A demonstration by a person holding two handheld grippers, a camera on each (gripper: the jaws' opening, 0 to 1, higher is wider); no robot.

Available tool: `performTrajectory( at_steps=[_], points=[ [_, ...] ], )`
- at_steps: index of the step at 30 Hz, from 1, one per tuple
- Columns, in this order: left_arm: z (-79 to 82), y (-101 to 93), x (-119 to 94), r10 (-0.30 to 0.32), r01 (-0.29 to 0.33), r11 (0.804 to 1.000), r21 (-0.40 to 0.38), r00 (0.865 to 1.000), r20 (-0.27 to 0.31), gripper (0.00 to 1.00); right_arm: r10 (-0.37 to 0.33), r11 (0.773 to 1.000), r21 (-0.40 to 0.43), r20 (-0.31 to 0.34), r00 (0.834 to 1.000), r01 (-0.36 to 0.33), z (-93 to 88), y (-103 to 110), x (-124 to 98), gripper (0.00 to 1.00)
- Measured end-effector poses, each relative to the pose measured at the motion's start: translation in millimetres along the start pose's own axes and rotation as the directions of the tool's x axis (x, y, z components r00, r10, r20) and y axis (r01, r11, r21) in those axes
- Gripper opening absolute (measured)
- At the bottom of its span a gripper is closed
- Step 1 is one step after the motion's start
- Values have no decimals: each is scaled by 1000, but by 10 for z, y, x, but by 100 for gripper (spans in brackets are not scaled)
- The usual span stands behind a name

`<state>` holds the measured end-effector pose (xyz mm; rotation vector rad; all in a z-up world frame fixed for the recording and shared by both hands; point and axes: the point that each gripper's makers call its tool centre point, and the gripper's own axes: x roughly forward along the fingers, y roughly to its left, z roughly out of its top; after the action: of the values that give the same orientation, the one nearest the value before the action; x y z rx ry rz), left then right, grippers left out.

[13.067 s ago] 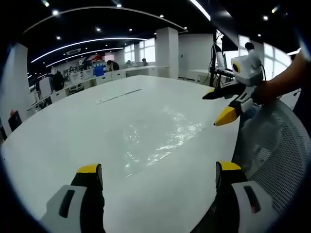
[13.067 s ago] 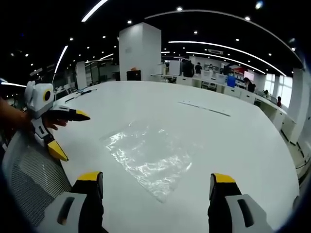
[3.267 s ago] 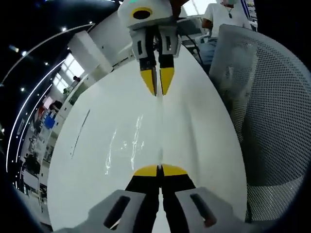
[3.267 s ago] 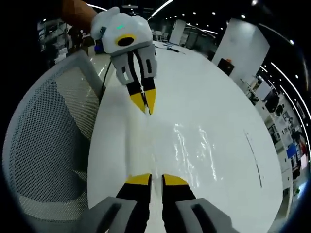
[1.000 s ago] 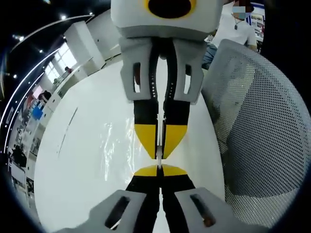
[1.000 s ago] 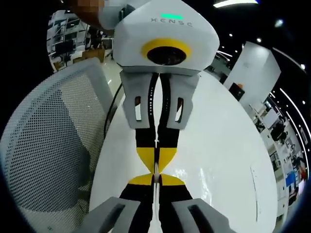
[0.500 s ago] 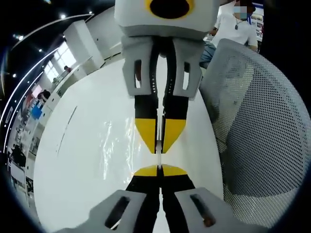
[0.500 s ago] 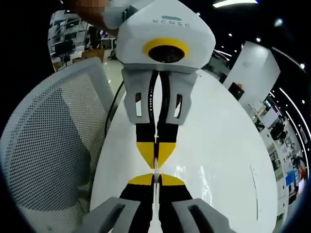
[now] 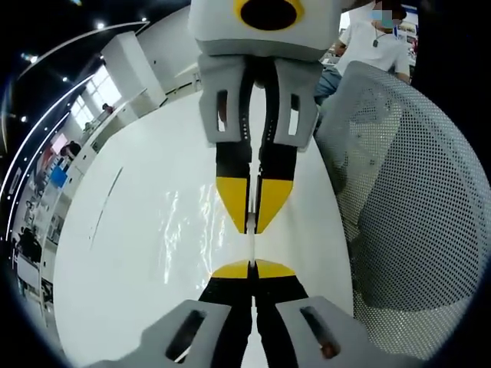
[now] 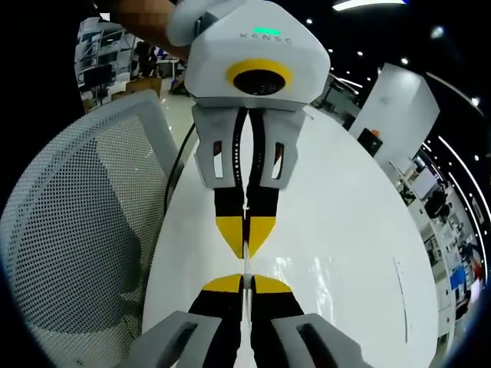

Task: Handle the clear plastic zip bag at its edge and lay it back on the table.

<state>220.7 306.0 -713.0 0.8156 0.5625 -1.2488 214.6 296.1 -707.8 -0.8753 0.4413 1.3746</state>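
Evidently the bag was pinched at its edge by both closed tongs, left and right, tip to tip above the worktop, likely for a flat relay.

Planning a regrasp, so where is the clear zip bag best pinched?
At its stiff top edge, where the left gripper and right gripper already clamp the zip bag, coming from opposite ends, because the limp film hangs below that taut strip.

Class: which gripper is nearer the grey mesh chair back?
Neither clearly: left gripper and right gripper, both shut on the bag edge, meet tip to tip beside the chair back.
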Motion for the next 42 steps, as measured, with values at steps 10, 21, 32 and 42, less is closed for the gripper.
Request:
performTrajectory(
  at_steps=[10,21,32,42],
  points=[
    [11,3,3,0,0,1000,7,1000,1,0,-13,1000,11,0,1000,13,-11,-6,-21,0],
    [18,-6,-2,2,-2,1000,6,1000,0,0,-14,1000,18,0,1000,14,-35,5,-32,0],
    [12,-9,-24,11,-11,1000,2,1000,1,0,-17,1000,20,0,1000,17,-44,9,-34,0],
    [-4,-4,-36,15,-15,1000,0,1000,2,0,-20,1000,21,1,1000,20,-37,16,-51,0]
  ],
)
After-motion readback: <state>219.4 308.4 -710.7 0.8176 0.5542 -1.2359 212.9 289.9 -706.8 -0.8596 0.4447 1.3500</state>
